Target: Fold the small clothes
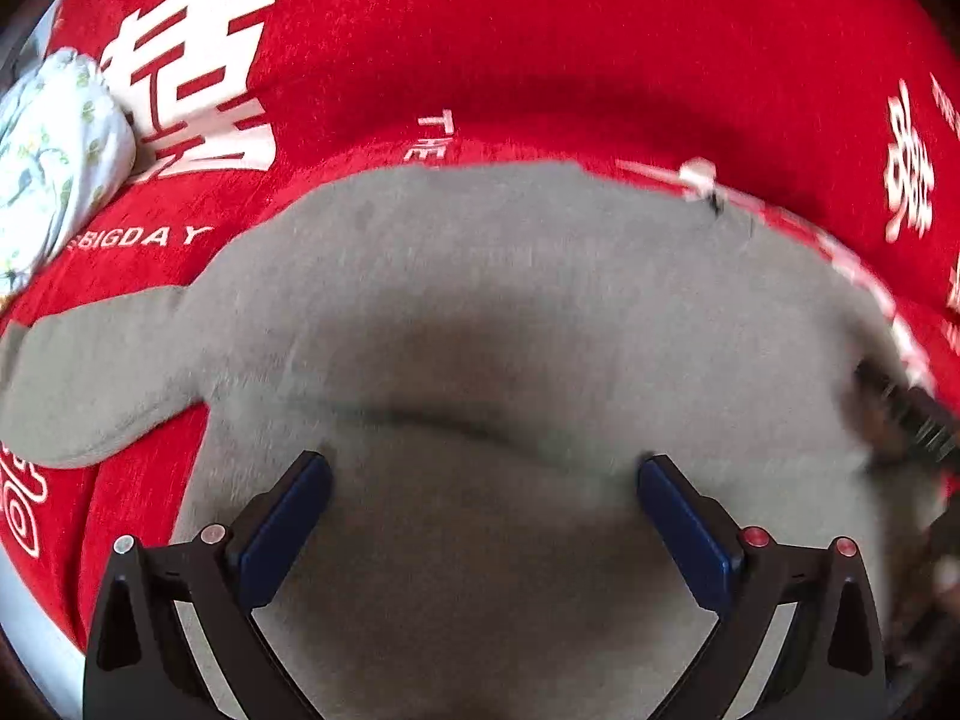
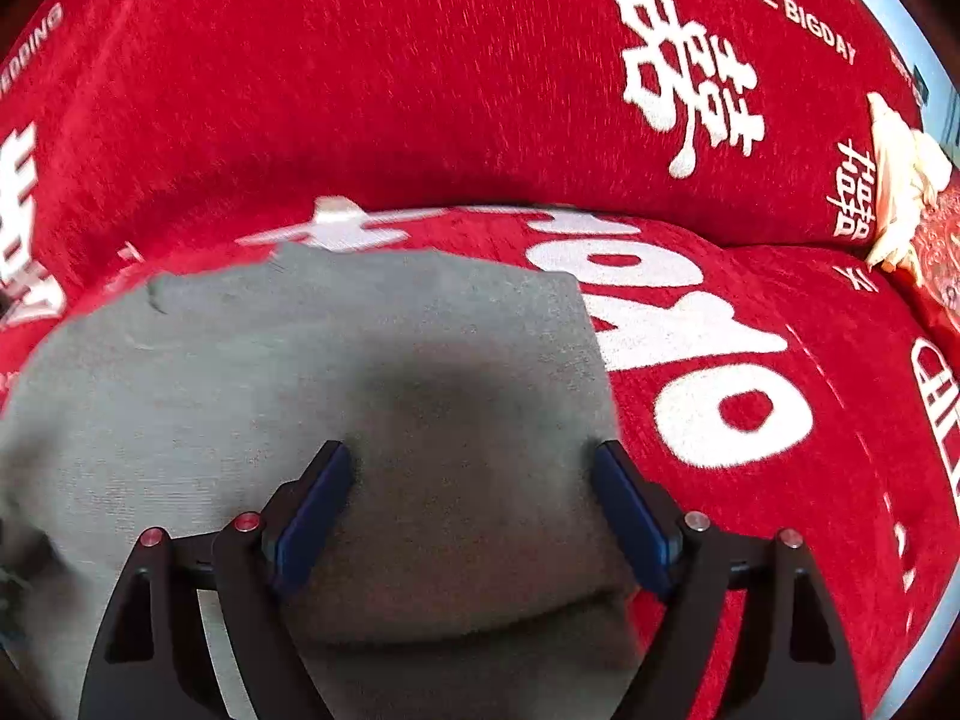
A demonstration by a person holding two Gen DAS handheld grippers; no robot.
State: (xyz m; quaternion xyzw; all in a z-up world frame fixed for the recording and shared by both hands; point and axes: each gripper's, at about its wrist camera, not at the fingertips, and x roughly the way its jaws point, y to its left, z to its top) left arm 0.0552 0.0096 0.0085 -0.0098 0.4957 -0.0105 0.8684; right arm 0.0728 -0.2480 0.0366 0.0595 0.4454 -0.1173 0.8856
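Left wrist view: the left gripper [image 1: 483, 474] is spread wide, its two blue-padded fingers [image 1: 288, 531] set well apart above a grey garment [image 1: 480, 300], with nothing held between them. The garment lies flat on a red cover [image 1: 540, 48] printed with white characters and lettering, and a dark shadow falls on the grey cloth just ahead of the fingers. One sleeve [image 1: 90, 384] of the garment reaches out toward the left edge of the cover. Near the far left corner of the cover rests a bundle of white cloth with a green leaf print [image 1: 54, 150], well apart from the grey garment. At the right edge of this view a blurred dark object [image 1: 906, 414] lies over the garment; it may be the other gripper, but motion blur prevents certainty.

Right wrist view: the right gripper [image 2: 474, 471] is likewise wide open and holds nothing, its blue pads [image 2: 312, 528] hovering over the right-hand part of the grey garment [image 2: 300, 372]. The garment's right edge runs just beside the right-hand finger, and a fold line crosses the cloth below the fingertips. Large white lettering [image 2: 708, 372] on the red cover [image 2: 360, 90] lies just right of the garment. A cream-coloured cloth [image 2: 900, 180] sits near the far right edge of the cover
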